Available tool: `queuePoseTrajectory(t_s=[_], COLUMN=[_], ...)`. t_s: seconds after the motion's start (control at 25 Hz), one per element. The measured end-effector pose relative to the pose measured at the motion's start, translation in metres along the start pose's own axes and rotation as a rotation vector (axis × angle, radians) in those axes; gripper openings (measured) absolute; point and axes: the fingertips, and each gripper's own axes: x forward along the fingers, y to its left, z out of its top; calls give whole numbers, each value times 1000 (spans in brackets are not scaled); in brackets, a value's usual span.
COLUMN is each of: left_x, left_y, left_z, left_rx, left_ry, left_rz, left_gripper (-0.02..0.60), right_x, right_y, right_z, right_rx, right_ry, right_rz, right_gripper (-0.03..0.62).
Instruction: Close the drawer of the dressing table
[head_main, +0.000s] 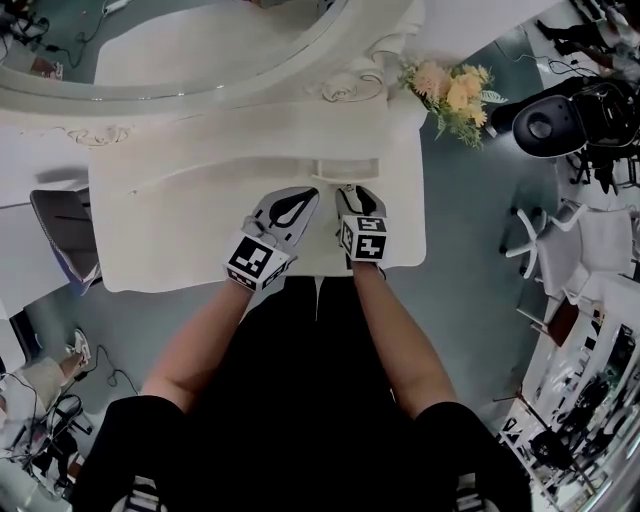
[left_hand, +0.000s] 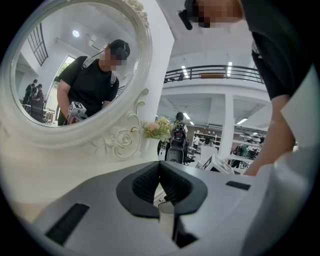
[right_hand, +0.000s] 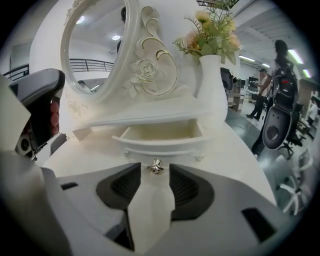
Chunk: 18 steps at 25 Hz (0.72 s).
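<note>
Near edge of the table top: both grippers are side by side above the white dressing table (head_main: 200, 240), and the forearms of a person in black reach in from the bottom of the head view.
Left gripper (head_main: 303, 193): jaws closed tip to tip with nothing between them. It points roughly level toward the mirror.
Right gripper (right_hand: 155, 173): jaws stand apart and empty, tilted down toward the drawer and stopping short of it.
Drawer (right_hand: 160, 134): pulled out from under the low shelf at the back middle of the table, just beyond the right gripper. Only its pale inner walls and floor show.
Knob (right_hand: 155, 166): small and silvery, on the drawer front, seen just past the tips in line with the gap between the right jaws.
Vase (right_hand: 212, 85): white and upright at the table's back right corner, holding yellow and peach flowers (head_main: 455, 92).
Mirror (left_hand: 75, 65): oval, in a carved white frame, reflecting the person and a marker cube.
Hard to make out: the left gripper view does not show the drawer, since its own grey body fills the lower half. A dark shape at the left edge of the right gripper view is cut off.
Room: grey-blue floor (head_main: 470, 210), with a black office chair (head_main: 545, 122) right of the table and white desks and cables around. A railed balcony (left_hand: 215, 72) and ceiling lights are far off.
</note>
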Motion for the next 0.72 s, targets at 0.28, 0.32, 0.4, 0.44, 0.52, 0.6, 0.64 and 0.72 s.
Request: queuePoseTrajectory(t_s=[0.28, 0.32, 0.4, 0.44, 0.52, 0.6, 0.64, 0.72], left_x=[-3, -4, -6, -6, -7, -6, -6, -6], left_y=[-2, -3, -3, -3, -2, -1, 0, 2], left_z=[0, 0, 1, 1, 3, 4, 4, 3], left_rx=[-1, -1, 1, 2, 2, 3, 4, 7], left_ry=[1, 1, 3, 3, 3, 5, 6, 9], left_rz=[-5, -5, -3, -2, 0, 1, 2, 5], left_gripper=[-5, -5, -5, -5, -5, -5, -5, -5], right_x=[6, 7, 7, 6, 6, 6, 6, 7], right_y=[0, 0, 0, 0, -1, -2, -2, -2], right_z=[2, 2, 2, 2, 1, 2, 2, 4], right_rx=[1, 0, 6, 9, 12, 13, 12, 8], right_ry=[-4, -2, 1, 2, 0, 0, 1, -1], right_rz=[-23, -25, -26, -26, -31, -36, -37, -36], right_gripper=[119, 98, 97, 95, 95, 95, 95, 95])
